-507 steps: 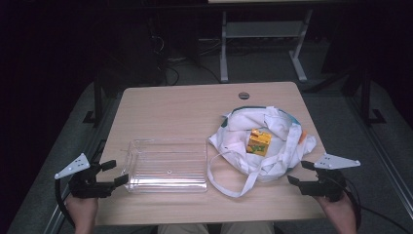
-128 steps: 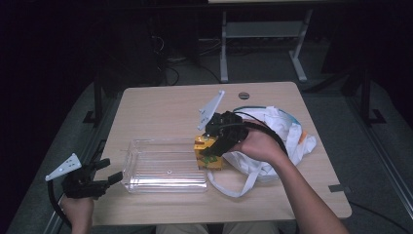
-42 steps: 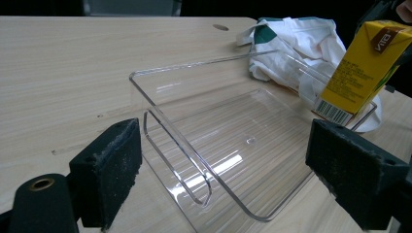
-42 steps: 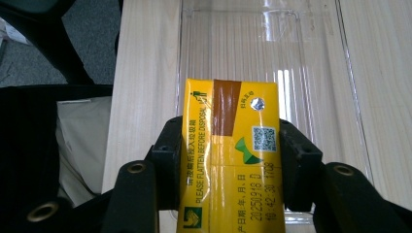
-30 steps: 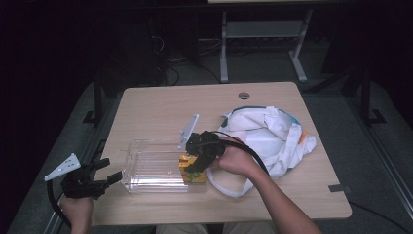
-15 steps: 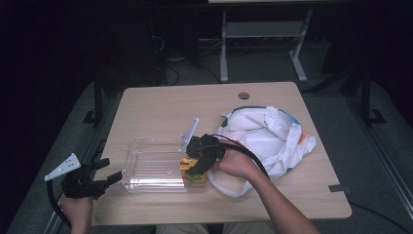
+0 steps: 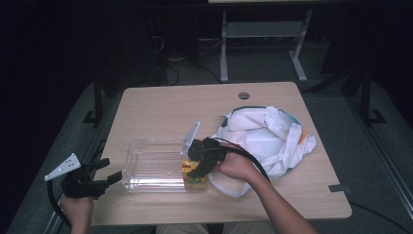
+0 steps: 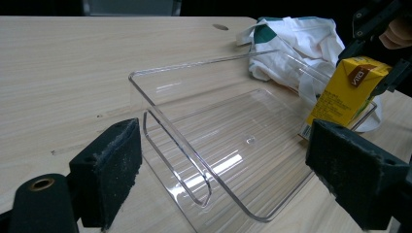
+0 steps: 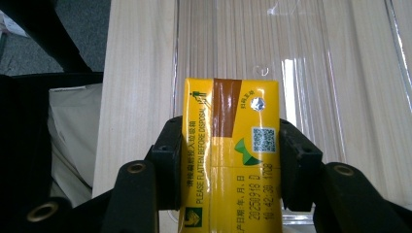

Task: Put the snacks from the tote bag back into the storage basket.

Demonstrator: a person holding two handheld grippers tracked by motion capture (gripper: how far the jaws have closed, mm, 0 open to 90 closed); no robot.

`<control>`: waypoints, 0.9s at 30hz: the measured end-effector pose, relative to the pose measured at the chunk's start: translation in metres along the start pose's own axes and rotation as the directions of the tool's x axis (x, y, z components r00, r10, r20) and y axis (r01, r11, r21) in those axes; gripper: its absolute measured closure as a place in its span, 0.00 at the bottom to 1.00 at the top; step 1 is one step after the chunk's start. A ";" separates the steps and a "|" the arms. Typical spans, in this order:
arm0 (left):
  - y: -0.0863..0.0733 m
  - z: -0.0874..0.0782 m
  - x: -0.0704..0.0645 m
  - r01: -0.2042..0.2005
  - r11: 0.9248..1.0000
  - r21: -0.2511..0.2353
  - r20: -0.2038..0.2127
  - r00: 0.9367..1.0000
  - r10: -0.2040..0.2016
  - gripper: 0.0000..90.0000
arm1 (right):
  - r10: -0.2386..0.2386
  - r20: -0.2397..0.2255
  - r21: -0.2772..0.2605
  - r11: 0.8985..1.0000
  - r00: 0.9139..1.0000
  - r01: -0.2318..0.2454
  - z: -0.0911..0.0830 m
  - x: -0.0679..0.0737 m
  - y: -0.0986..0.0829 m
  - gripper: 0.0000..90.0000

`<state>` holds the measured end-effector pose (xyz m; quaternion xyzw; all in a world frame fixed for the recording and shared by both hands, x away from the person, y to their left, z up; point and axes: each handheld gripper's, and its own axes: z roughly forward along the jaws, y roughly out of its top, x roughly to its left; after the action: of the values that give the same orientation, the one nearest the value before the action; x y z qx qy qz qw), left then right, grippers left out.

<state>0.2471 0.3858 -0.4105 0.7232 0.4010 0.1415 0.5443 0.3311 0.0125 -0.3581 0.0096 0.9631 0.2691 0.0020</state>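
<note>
The right gripper [image 9: 228,194] pinches a yellow drink carton [image 9: 230,160] across its two narrow sides, its pads pressed flat against the card. The carton hangs just ahead of the jaws, over the near end of a clear plastic tray [image 9: 311,63] that stretches away beyond it.

A small carton like this is probably light, and stiff only while the squeeze is gentle: the printed card looks glossy and could slip, and the walls would likely dent under a hard clamp. The hold across the narrow sides, near the middle of its height, seems right, since the folded edges there resist crushing best.

The right gripper view shows the grip itself, the foil straw hole and the date print on the carton's face. The left gripper view shows instead the carton [image 8: 346,92] from the side, tilted, its bottom corner at or just above the tray's floor; I cannot tell whether it touches. That view also shows the left gripper [image 8: 228,179] spread wide and holding nothing, with the tray's [image 8: 160,104] rim just ahead of its jaws. The high view adds a white cloth bag [image 7: 265,136] lying beyond the right gripper [image 7: 198,166], beside the tray.
</note>
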 end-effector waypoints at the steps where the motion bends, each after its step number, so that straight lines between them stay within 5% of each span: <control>1: 0.000 0.000 0.000 0.000 1.000 -0.001 0.000 1.000 0.000 0.14 | -0.001 0.001 0.002 1.000 1.000 0.001 0.000 0.000 0.000 0.57; 27: 0.000 0.001 -0.001 0.006 1.000 0.001 0.002 1.000 -0.006 0.14 | -0.002 -0.036 0.003 1.000 0.999 0.002 0.007 0.003 -0.005 0.57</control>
<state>0.2471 0.3848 -0.4106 0.7225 0.4026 0.1389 0.5446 0.3281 0.0123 -0.3666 0.0037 0.9634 0.2678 -0.0150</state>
